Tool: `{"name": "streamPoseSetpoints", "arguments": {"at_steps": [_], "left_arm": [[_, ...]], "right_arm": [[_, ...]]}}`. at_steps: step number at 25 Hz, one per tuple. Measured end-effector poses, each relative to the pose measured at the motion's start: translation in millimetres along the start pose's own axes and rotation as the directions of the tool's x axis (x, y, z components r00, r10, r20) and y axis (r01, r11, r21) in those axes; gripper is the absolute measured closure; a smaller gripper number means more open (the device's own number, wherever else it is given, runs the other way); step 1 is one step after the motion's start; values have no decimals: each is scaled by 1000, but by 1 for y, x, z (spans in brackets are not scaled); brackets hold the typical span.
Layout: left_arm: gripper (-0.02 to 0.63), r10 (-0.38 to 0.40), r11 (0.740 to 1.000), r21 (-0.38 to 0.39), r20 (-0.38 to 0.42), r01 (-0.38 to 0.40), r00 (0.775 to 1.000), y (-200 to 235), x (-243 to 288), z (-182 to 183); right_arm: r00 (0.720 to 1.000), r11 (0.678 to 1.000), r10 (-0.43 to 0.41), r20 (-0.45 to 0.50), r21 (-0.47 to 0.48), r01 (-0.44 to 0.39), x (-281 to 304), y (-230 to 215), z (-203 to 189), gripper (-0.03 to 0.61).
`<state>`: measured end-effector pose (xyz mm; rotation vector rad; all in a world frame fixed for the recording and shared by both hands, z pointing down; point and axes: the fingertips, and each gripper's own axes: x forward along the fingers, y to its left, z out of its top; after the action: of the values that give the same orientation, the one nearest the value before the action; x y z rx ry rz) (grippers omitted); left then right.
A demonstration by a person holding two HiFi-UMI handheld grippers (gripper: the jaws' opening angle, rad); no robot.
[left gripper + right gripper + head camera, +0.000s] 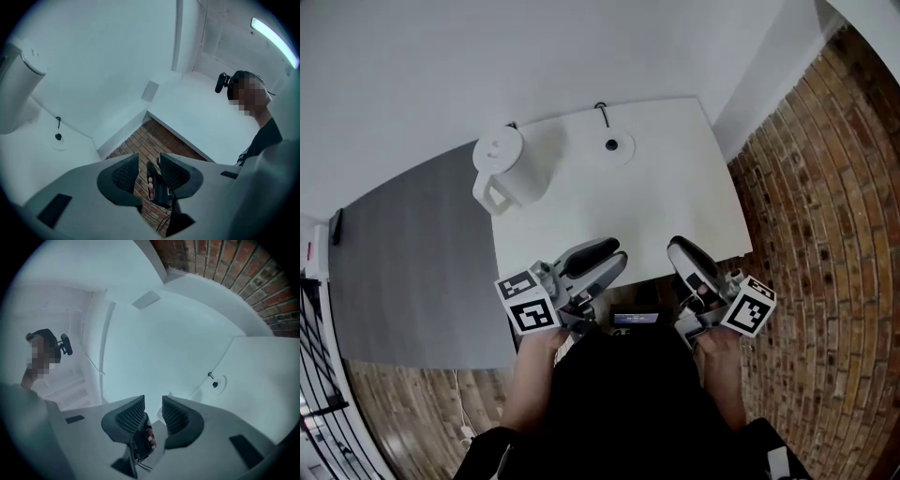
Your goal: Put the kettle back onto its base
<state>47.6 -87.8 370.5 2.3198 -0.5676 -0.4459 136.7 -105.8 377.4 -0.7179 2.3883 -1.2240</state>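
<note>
White kettle (16, 84) off its base (58, 137), partly cut off; left gripper (149, 171) and right gripper (152, 416) jaws apart, empty.

No legible word, brand or number is found in any view. Square black-and-white markers are carried on the left marker cube (526, 302) of the left gripper (149, 171) and on the right marker cube (749, 305) of the right gripper (153, 414); block patterns only, no letters. A small screen (635, 319) between the 2 cubes is lit bluish, its content too small to be read.
</note>
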Motion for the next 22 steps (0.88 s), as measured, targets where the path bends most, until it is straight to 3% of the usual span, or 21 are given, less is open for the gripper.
{"name": "streamPoseSetpoints", "arguments": {"at_steps": [10, 15, 22], "left_arm": [[473, 183, 983, 9, 76, -184, 980, 27, 43, 2], [473, 320, 946, 2, 136, -323, 938, 36, 25, 2], [472, 395, 918, -33, 191, -396, 899, 53, -3, 4]], "right_arm": [[980, 989, 135, -144, 72, -126, 12, -38, 42, 477], [962, 978, 192, -196, 118, -171, 22, -62, 51, 477], [959, 977, 205, -194, 96, -190, 32, -64, 63, 477]]}}
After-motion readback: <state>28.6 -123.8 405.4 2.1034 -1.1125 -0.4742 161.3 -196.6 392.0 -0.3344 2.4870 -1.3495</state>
